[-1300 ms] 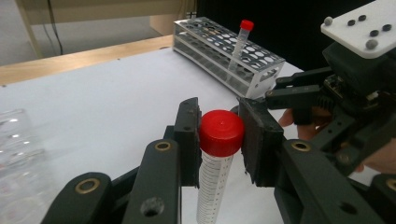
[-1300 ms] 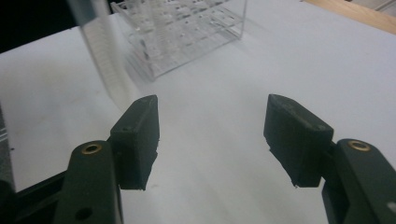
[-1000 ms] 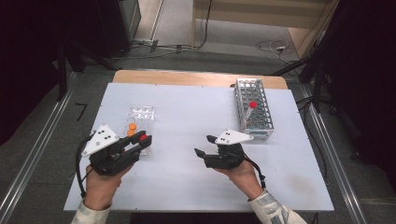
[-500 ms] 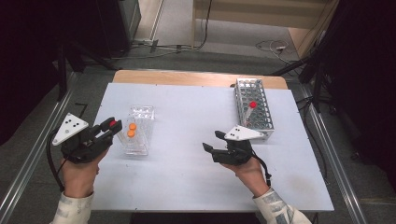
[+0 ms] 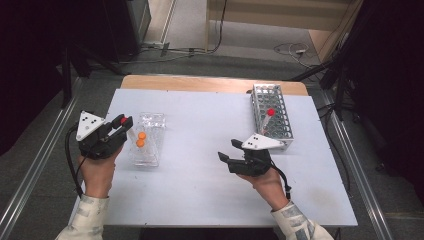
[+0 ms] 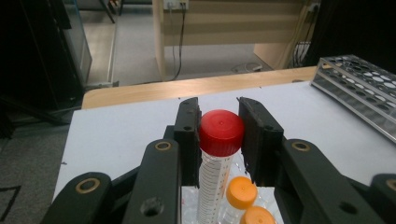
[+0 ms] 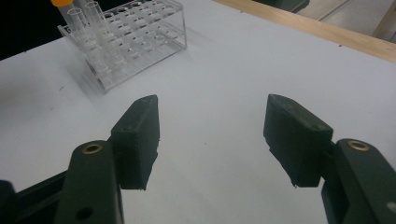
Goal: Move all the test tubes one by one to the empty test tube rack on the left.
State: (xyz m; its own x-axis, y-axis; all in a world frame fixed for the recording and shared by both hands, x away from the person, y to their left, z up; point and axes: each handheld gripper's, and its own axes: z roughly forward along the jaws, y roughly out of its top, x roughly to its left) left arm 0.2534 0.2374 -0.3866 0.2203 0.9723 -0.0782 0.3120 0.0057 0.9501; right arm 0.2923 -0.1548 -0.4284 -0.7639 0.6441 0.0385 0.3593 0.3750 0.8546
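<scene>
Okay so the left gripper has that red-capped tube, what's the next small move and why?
Probably carry the red-capped tube across toward the metal rack. The left gripper is shut on it just below the cap, above the clear rack with two orange-capped tubes, and the metal rack already holds one red-capped tube. The right gripper is open over bare table.

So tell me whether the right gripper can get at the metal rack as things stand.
Probably yes. The right gripper is open and holds nothing, and the metal rack stands just beyond it, with bare table beside it. Its jaws point away from the rack, though, so the hand would need to turn.
</scene>
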